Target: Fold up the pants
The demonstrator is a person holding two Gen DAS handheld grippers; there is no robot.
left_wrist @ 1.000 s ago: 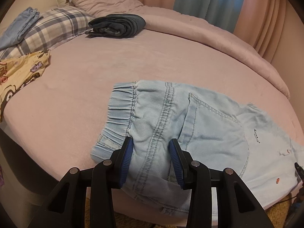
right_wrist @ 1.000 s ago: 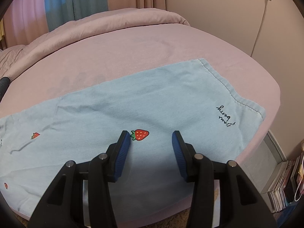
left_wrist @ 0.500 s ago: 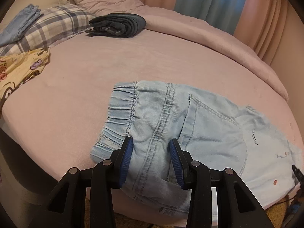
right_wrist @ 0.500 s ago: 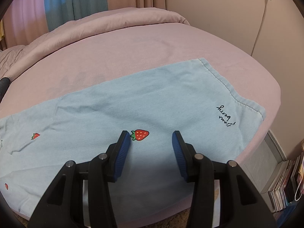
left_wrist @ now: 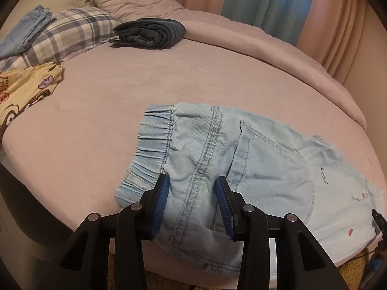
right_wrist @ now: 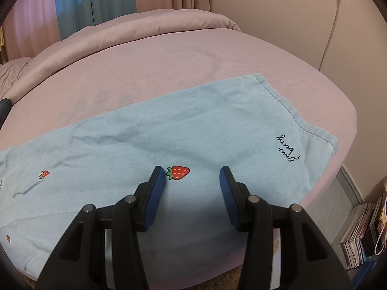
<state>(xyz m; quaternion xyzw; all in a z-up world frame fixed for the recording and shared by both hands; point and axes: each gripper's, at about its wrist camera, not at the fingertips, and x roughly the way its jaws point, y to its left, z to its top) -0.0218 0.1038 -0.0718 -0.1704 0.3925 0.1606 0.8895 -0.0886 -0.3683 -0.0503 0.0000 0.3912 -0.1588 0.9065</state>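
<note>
One pair of pants (left_wrist: 254,159) lying flat on the bed (left_wrist: 121,91) — two claws hovering.
Left claw (left_wrist: 191,181) and right claw (right_wrist: 193,171) both gaping, gripping nothing; three strawberries showing, near edge cut off.

Matt denim pants (left_wrist: 254,159), soft cloth bedsheet (left_wrist: 108,111)

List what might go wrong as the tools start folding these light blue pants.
The pants hang over the bed's near edge at the waist end, so a loose pinch by the open left tool could let them slide off. The right tool, also open, may grab only the top layer, leaving the fold crooked.
</note>
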